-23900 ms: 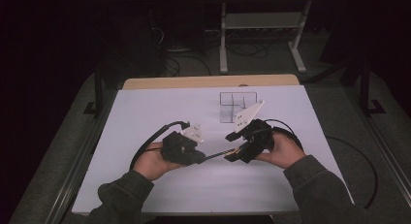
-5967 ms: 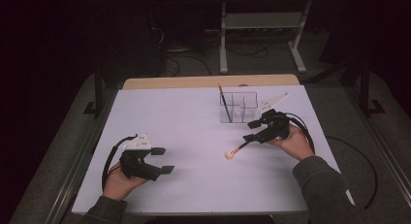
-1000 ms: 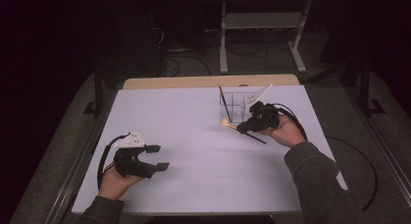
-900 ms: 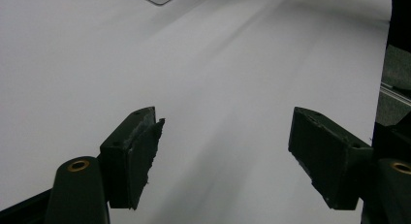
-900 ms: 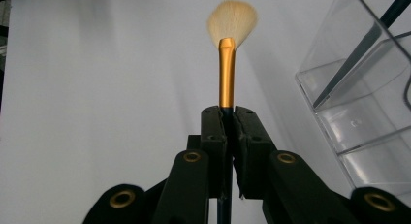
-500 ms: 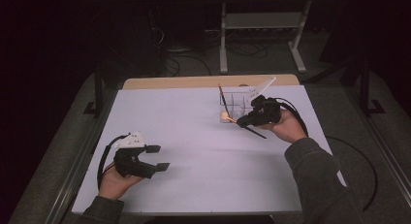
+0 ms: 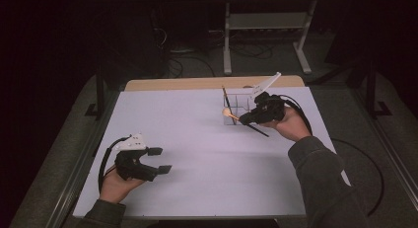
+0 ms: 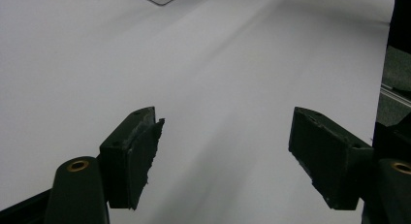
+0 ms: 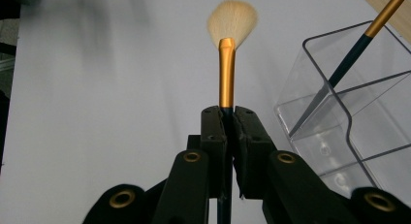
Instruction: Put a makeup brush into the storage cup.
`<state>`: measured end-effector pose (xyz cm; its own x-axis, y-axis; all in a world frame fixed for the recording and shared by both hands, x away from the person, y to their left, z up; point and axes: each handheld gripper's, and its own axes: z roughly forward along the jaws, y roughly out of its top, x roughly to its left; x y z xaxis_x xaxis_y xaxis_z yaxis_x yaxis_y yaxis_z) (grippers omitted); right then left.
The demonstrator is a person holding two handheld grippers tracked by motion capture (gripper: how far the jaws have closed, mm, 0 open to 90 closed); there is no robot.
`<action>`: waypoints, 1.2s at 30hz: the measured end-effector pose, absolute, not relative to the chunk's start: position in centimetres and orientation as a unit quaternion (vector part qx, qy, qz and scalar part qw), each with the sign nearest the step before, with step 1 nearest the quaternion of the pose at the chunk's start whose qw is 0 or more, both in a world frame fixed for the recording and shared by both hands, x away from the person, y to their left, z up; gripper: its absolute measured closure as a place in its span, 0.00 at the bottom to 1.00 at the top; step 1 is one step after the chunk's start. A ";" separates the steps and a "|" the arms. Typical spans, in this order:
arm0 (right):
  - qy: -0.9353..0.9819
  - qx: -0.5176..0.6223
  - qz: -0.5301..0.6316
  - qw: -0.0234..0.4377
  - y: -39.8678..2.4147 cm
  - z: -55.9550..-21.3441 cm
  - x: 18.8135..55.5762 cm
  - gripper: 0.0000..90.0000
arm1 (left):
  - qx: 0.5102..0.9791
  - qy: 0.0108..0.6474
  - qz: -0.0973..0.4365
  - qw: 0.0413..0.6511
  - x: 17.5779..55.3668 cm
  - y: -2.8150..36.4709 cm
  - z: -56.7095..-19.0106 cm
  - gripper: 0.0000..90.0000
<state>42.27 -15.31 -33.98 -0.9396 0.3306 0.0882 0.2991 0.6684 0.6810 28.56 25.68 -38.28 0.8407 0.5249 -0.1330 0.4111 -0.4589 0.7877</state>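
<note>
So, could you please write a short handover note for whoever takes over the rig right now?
Right gripper: shut on the handle of a makeup brush, gold ferrule and pale bristles pointing away from the jaws, held above the white table beside the clear acrylic organizer.
Left gripper: open, nothing between the jaws, resting low over the near left part of the table.
Done: one dark-handled brush already stands leaning in an organizer compartment.
Left: probably turn the held brush and lower it into a compartment, then release.
</note>
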 end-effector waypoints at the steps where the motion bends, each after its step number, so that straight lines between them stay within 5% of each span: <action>1: 0.913 0.172 0.370 0.022 -15.3 -33.9 42.3 0.92 | 0.852 0.275 0.064 0.441 28.6 25.7 -38.3 0.28; 36: 0.903 0.179 0.388 0.032 -15.1 -31.6 44.2 0.92 | 0.851 0.278 0.055 0.443 29.0 25.6 -38.6 0.28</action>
<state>44.19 -15.11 -31.58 -0.9340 0.3478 0.0812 0.2982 0.6343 0.7132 29.01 25.62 -38.61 0.8397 0.5211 -0.1526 0.4237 -0.4530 0.7844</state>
